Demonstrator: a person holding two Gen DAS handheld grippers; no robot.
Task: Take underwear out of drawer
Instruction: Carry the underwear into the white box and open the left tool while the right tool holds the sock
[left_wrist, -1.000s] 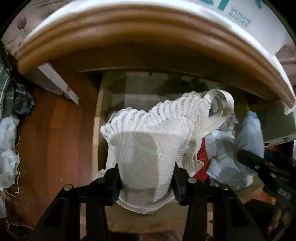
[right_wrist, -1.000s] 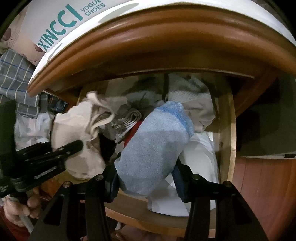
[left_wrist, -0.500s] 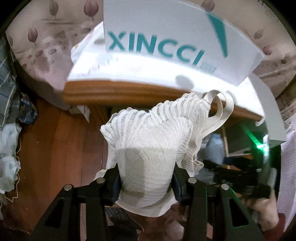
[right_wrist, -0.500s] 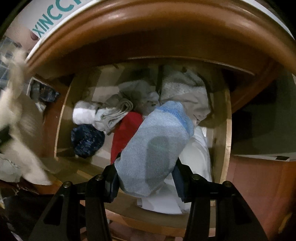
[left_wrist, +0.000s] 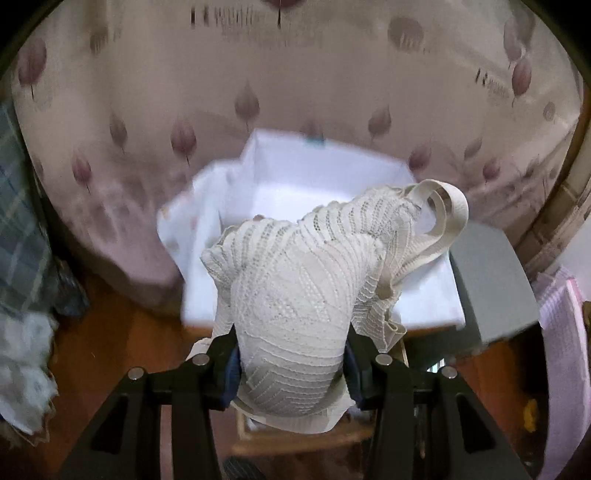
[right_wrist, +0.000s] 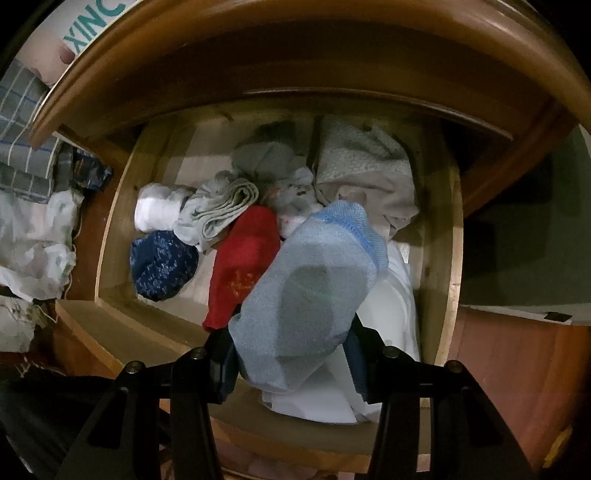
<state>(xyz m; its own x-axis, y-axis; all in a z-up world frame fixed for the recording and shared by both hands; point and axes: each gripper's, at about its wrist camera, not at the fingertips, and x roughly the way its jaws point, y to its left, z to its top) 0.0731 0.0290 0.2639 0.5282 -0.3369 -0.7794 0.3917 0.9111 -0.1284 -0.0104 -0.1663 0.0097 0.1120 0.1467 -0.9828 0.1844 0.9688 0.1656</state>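
My left gripper (left_wrist: 291, 363) is shut on a white lace undergarment (left_wrist: 295, 295) with looped straps, held high in front of an open white box (left_wrist: 317, 184) on the cabinet top. My right gripper (right_wrist: 291, 354) is shut on a light blue knit undergarment (right_wrist: 310, 291), held just above the open wooden drawer (right_wrist: 452, 236). In the drawer lie a red piece (right_wrist: 242, 266), a dark blue speckled piece (right_wrist: 162, 264), grey rolled pieces (right_wrist: 221, 210), a beige cloth (right_wrist: 365, 170) and a white cloth (right_wrist: 391, 317).
A floral pink wall (left_wrist: 147, 110) stands behind the white box. A grey box (left_wrist: 491, 280) sits at its right. Plaid and white fabrics (right_wrist: 26, 147) lie on the floor left of the drawer. The cabinet's wooden top edge (right_wrist: 295, 44) overhangs the drawer.
My left gripper has risen with the lace undergarment from the drawer to above the cabinet top, facing the white box. My right gripper has stayed over the drawer with the blue piece.
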